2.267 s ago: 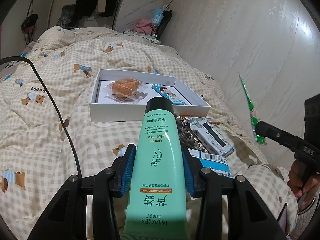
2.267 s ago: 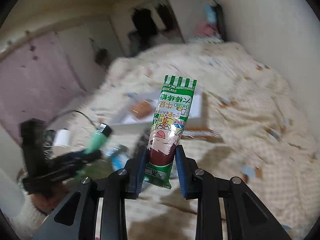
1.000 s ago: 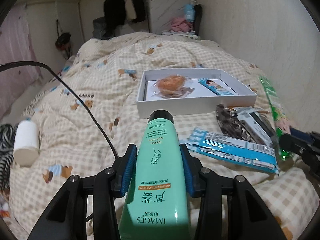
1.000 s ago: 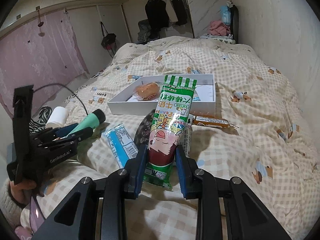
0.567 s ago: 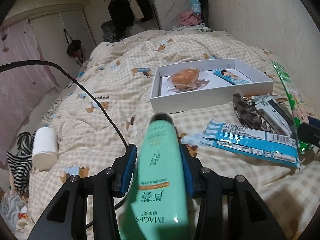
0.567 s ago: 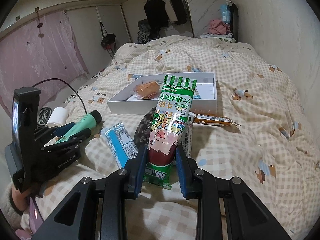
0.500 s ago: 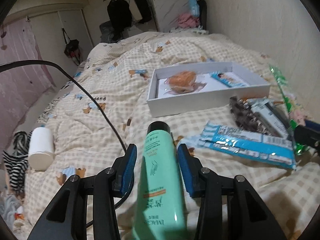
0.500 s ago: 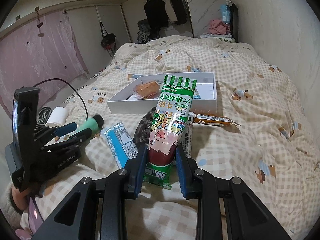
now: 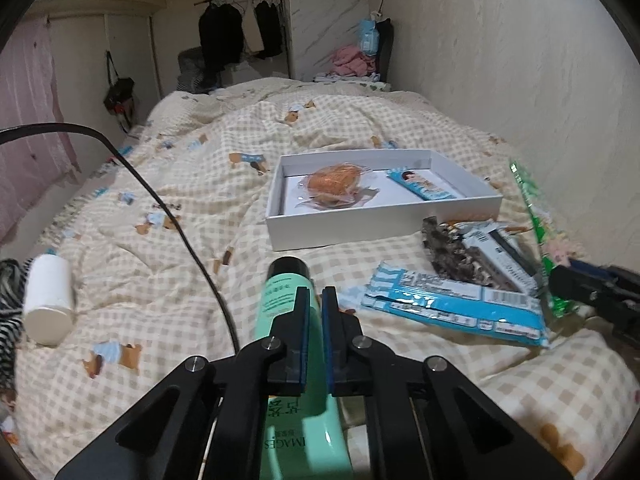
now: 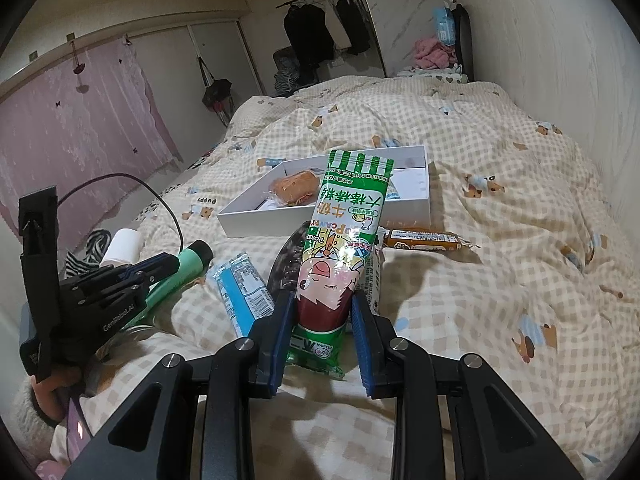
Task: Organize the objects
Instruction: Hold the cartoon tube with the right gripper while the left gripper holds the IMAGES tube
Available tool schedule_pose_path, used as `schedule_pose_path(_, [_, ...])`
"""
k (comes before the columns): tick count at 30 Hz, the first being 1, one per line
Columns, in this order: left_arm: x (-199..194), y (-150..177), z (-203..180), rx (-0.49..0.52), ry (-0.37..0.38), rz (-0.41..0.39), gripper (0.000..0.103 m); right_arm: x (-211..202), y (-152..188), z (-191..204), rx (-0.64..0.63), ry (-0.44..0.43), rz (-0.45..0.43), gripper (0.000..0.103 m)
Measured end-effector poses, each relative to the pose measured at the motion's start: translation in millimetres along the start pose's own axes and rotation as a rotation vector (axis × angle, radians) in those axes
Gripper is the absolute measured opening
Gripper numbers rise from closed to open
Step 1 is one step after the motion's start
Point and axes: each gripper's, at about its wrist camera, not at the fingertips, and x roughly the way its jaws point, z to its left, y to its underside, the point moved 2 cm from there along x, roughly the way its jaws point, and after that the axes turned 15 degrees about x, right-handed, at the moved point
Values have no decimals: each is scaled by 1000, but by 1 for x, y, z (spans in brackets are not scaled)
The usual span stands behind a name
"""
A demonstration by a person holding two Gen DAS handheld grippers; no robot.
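- Setting: a bed [image 9: 168, 208] with a checked bear-print quilt, beside a pale wall.
- Left gripper [image 9: 313, 300]: jaws fully closed, empty; the green cream tube [image 9: 280, 292] lies beneath them on the quilt.
- Right gripper [image 10: 320, 312]: narrow grip on a green snack packet [image 10: 344, 232], held upright.
- Mid-bed: white box [image 9: 384, 216] holding a wrapped pastry [image 9: 338, 180]; blue packets [image 9: 452, 308] just beside it.

Around me I see a checked bear-print duvet [image 9: 360, 120], a black cable [image 9: 176, 224] trailing across it, a white roll [image 9: 48, 300] beside striped fabric [image 9: 8, 312] at its edge, dark clothes on a rail [image 9: 240, 36], a pink curtain [image 10: 72, 120] and pink laundry [image 9: 352, 60].
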Motion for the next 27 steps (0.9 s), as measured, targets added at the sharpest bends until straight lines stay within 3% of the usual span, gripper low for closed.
schedule_pose_path(3, [-1, 1, 11, -63, 93, -19, 6, 1, 0, 1, -1, 1, 2, 30])
schedule_pose_path(7, [-1, 6, 41, -239, 239, -41, 3, 2, 0, -1, 7, 0, 7, 30])
schedule_pose_path(11, [-2, 16, 67, -396, 337, -51, 2, 2, 1, -2, 10, 1, 10, 30])
schedule_pose_path(16, [3, 25, 83, -493, 375, -22, 2, 3, 0, -3, 6, 5, 14, 30])
schedule_pose_path(19, [7, 25, 83, -500, 412, 17, 2, 3, 0, -3, 6, 5, 16, 30])
schedule_pose_path(22, [5, 25, 80, -490, 389, 48, 3, 4, 0, -3, 5, 7, 19, 30])
schedule_pose_path(24, [5, 25, 80, -473, 346, 81, 15, 4, 0, -3, 5, 8, 20, 30])
schedule_pose_path(26, [5, 27, 80, -477, 320, 105, 50, 4, 0, -3, 4, 7, 21, 30])
schedule_pose_path(27, [4, 28, 80, -492, 333, 93, 54, 4, 0, -3, 5, 8, 20, 30])
